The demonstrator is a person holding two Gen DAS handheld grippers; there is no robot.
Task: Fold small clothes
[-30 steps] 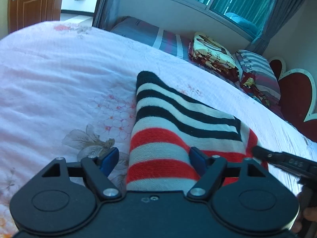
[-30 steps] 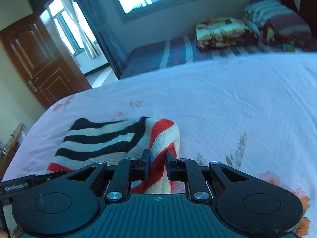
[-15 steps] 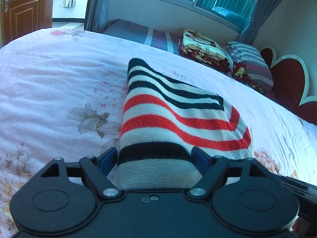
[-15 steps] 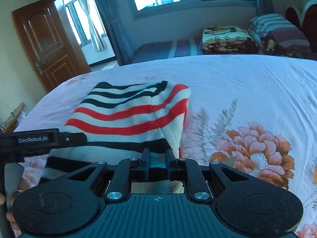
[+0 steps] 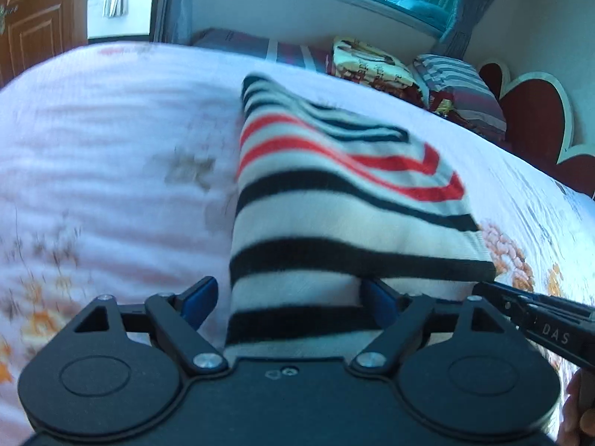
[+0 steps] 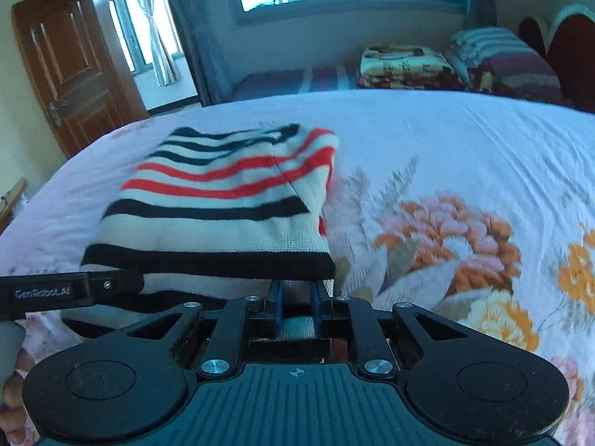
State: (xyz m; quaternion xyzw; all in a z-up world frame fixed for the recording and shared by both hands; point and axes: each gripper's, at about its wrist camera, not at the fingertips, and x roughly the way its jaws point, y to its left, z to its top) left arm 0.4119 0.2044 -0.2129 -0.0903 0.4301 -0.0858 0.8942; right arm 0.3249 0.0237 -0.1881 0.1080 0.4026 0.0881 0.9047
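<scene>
A knitted sweater [image 5: 334,200] with white, black and red stripes lies on the floral bed sheet [image 5: 93,148], its near hem raised toward both grippers. My left gripper [image 5: 286,293] straddles the hem's left part. Its jaws are opening, and the left blue pad [image 5: 197,297] stands clear of the cloth. In the right wrist view the sweater [image 6: 223,200] spreads to the left, and my right gripper [image 6: 296,297] is shut on the hem's right corner. One left gripper finger [image 6: 70,291] shows at that view's left edge.
Folded blankets and pillows [image 6: 405,67] are stacked at the bed's far side below a window. A red heart-shaped headboard [image 5: 535,111] stands on the right, a wooden door [image 6: 70,70] on the left. A hand [image 6: 15,397] grips the left tool.
Both grippers have drawn back toward the near side of the bed, dragging the sweater's hem along, so more black stripes now show. The left jaws have widened; the right stays clamped.
</scene>
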